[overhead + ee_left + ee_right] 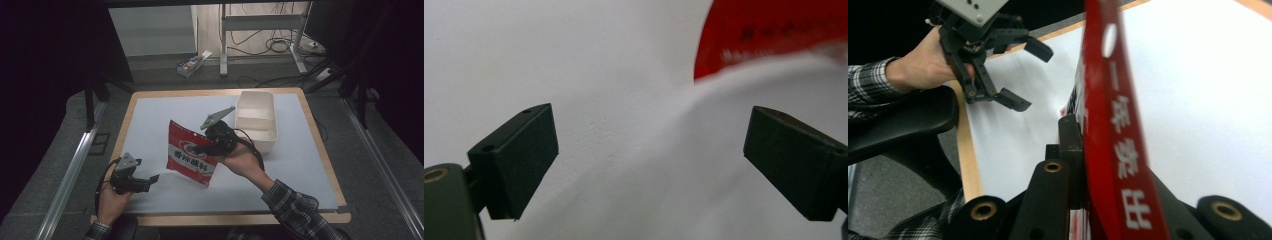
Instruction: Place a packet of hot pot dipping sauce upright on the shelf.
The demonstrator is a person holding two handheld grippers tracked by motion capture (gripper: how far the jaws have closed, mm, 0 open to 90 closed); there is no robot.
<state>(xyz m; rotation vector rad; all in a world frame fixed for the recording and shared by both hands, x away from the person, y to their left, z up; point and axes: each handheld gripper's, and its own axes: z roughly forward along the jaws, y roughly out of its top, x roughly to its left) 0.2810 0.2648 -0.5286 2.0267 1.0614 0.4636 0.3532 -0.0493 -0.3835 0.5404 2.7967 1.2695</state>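
Right gripper point(202, 148) pinching red bag point(191, 159), lifted off the table point(300, 165).
Left gripper point(154, 178) spread wide, nothing between the jaws.

Seen from the left gripper point(651, 160), the red snack bag point(769, 35) ahead of its jaws is cut off by the frame's top and right edges, its print blurred. In the right gripper point(1083, 150) view, the bag's edge hides the far jaw; in the high view, its small lettering stays unreadable.
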